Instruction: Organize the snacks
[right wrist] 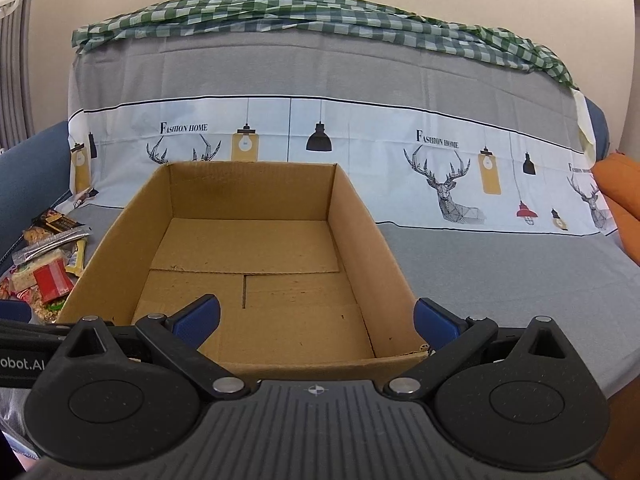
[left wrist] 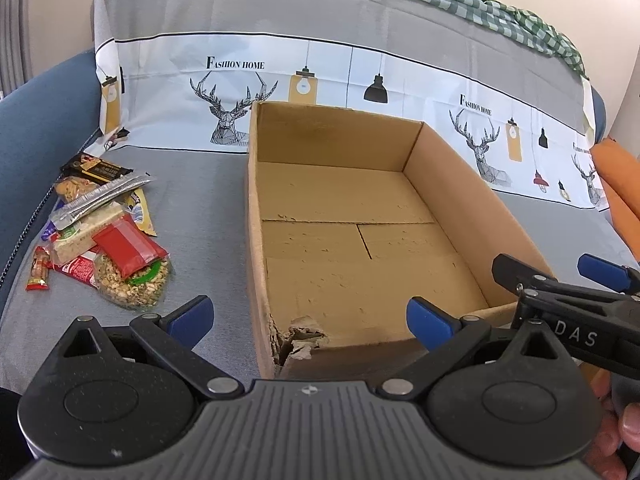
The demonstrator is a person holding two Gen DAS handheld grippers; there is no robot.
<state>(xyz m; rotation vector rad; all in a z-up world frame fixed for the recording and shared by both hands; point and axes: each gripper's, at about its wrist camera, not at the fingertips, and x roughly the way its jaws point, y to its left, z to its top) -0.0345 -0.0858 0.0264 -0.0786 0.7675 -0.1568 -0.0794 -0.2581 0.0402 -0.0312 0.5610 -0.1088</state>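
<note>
At the far left, a heap of snacks (left wrist: 108, 236) is seen lying on a grey cover (left wrist: 200, 216) spread over a blue sofa (left wrist: 40, 128). The packets are piled loosely over one another: a dark wrapper (left wrist: 96, 168) at the back, a silver stick packet (left wrist: 104, 196) laid slantwise across the top with its long axis running from lower left to upper right, a red packet (left wrist: 128, 250) slanted the other way, and a clear bag of pale cereal rings (left wrist: 132, 284) at the near edge. A small red bar (left wrist: 38, 274) is set just apart at the left, roughly upright in the view.

The left gripper (left wrist: 308, 320) is held low in front of the heap and the box, its blue-padded fingers (left wrist: 190, 316) spread wide with nothing between them.

To the right of the snacks, close beside them but not touching, an open cardboard box (left wrist: 256, 240) is placed on the cover. Its long axis runs away from the cameras toward the sofa back. The inside is bare, the bottom flaps are seamed, and the near left corner is torn.

The right gripper (right wrist: 316, 322) is held over the box's near edge, fingers (right wrist: 434, 324) likewise parted and unloaded. Behind, a white band printed with deer and lamps (right wrist: 320, 140) is seen, with a green checked cloth (right wrist: 320, 12) along the top and an orange cushion (right wrist: 624, 184) at the far right.
</note>
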